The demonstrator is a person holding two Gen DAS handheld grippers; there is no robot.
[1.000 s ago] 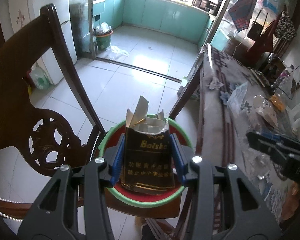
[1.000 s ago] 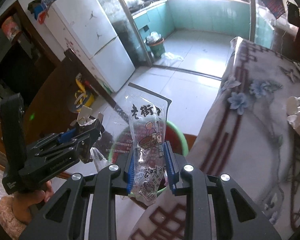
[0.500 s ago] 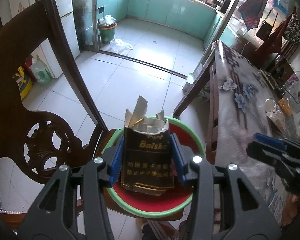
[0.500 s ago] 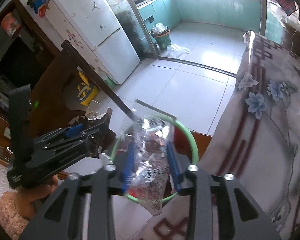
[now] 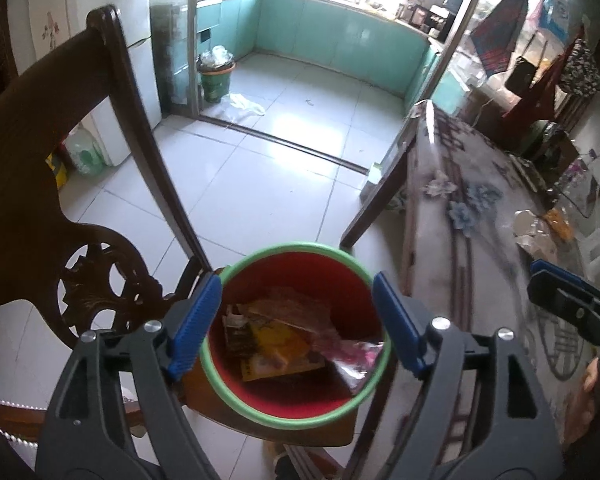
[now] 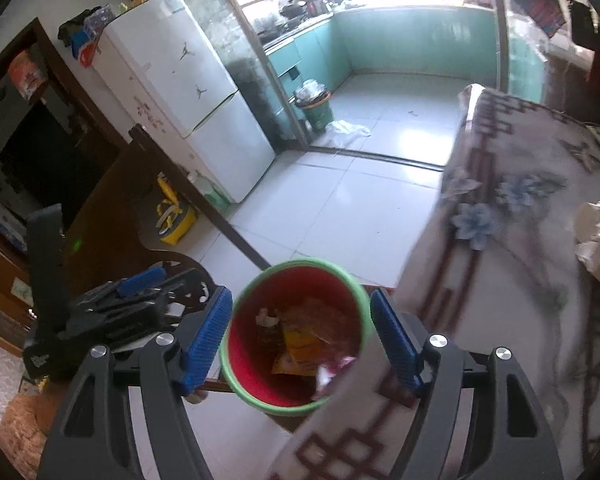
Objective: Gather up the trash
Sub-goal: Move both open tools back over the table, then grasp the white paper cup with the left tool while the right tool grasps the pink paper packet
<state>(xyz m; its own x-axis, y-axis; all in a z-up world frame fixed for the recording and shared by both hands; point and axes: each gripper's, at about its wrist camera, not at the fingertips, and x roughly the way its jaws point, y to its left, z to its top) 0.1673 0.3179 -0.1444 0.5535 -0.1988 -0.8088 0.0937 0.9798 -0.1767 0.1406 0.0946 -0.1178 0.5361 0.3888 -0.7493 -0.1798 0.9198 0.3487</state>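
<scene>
Trash (image 5: 284, 340) lies in bin (image 5: 296, 420): yellow wrapper, dark pack, pink-clear bag against near wall. Bin, red inside with green rim, sits on chair (image 5: 60, 184) seat, just beside table (image 5: 472, 248) edge.

Left hand-held gripper (image 5: 296, 320) above bin, jaws spread wide, empty. Right hand-held gripper (image 6: 300, 340) likewise released, empty, over bin mouth.

More trash (image 5: 540, 224) on table: crumpled clear wrappers, orange scrap. Likely next: swing to table, pinch one wrapper at firm fold, lift clear of cloth, release only when centred over rim.
</scene>
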